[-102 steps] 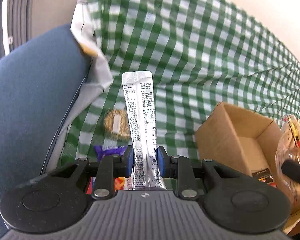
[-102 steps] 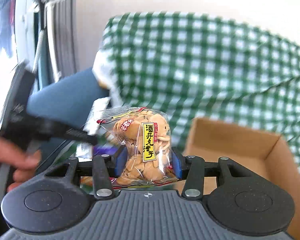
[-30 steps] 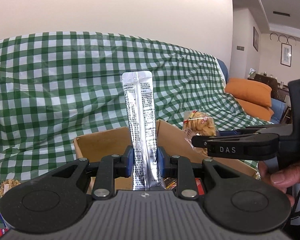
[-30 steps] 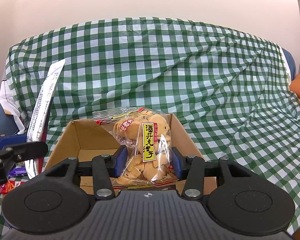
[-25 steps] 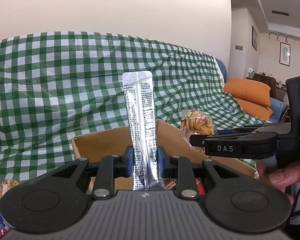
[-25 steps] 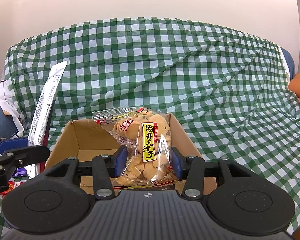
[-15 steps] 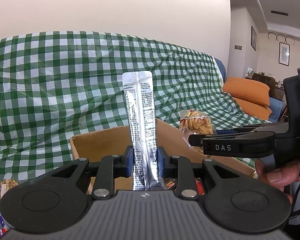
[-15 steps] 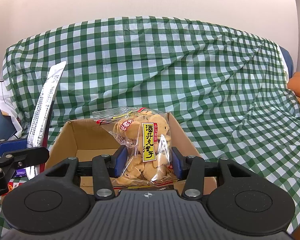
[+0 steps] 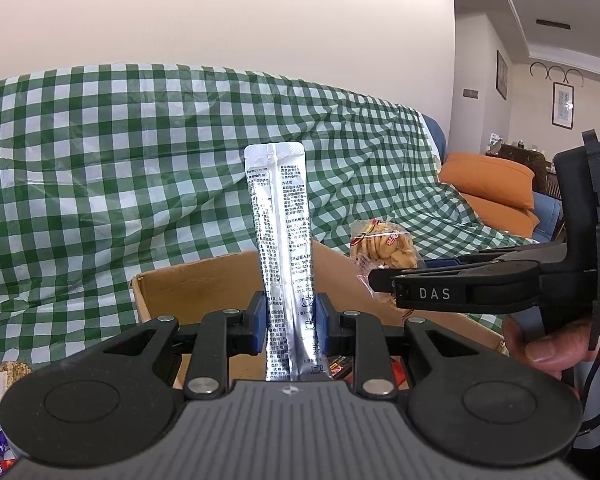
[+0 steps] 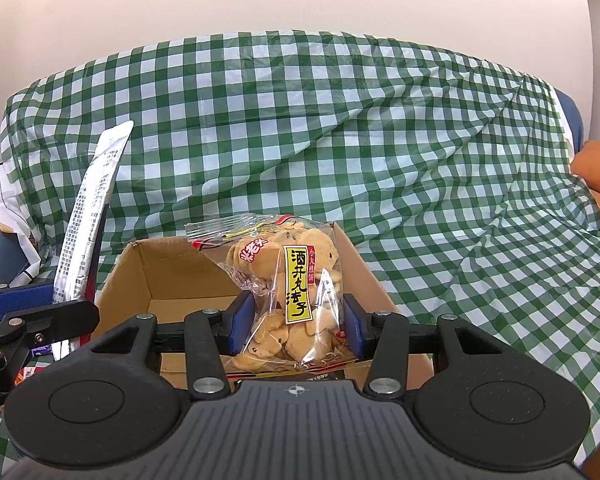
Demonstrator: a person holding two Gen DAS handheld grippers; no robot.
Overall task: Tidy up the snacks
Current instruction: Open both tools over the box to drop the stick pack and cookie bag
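A home living room, most likely, is showing here: a green checked cloth (image 10: pixel 340 140) is draping over a sofa, orange cushions (image 9: pixel 488 178) are lying at its end, and framed pictures (image 9: pixel 563 104) are hanging on pale walls.

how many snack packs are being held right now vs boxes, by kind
silver foil stick sachet, held in the left tool: 1
clear bag of round crackers, held in the right tool: 1
open brown cardboard box: 1
total: 3
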